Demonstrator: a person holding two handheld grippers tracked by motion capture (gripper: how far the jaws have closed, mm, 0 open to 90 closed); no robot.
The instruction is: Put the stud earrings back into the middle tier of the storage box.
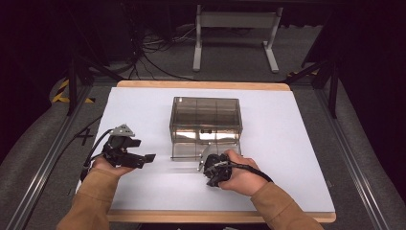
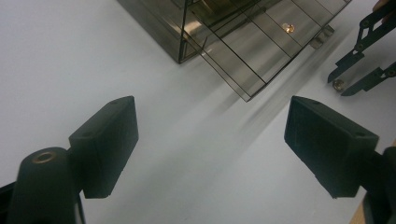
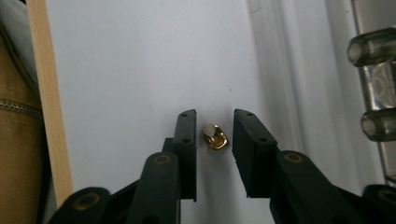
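two things fill most of what we see from above: a dim room with a grey floor (image 1: 306, 57) and a white table frame (image 1: 234, 21) at the back, black cables trailing near it, and closer to us a table (image 1: 143, 105) with a white top and a pale wooden edge. metal rails run along both sides of it.

on the white top, past the middle, stands a smoky see-through box (image 1: 206, 120) with dividers inside; a low tray of the same plastic sticks out from its front along the surface.

we hold the left gripper (image 1: 148, 158) at the left, well apart from the box. in its own view the tongs (image 2: 210, 126) stand wide apart with bare white surface between them.

the right gripper (image 1: 203, 160) points down just in front of the box's tray. in its own view the tongs (image 3: 214, 121) stand a little apart, one on each side of a small gold-coloured piece (image 3: 215, 136), with a sliver of white showing at each side, so they do not press on it.

the piece lies on the white top near the tray. it is tiny, shiny and brassy, rounded, with a flat pale end facing up.
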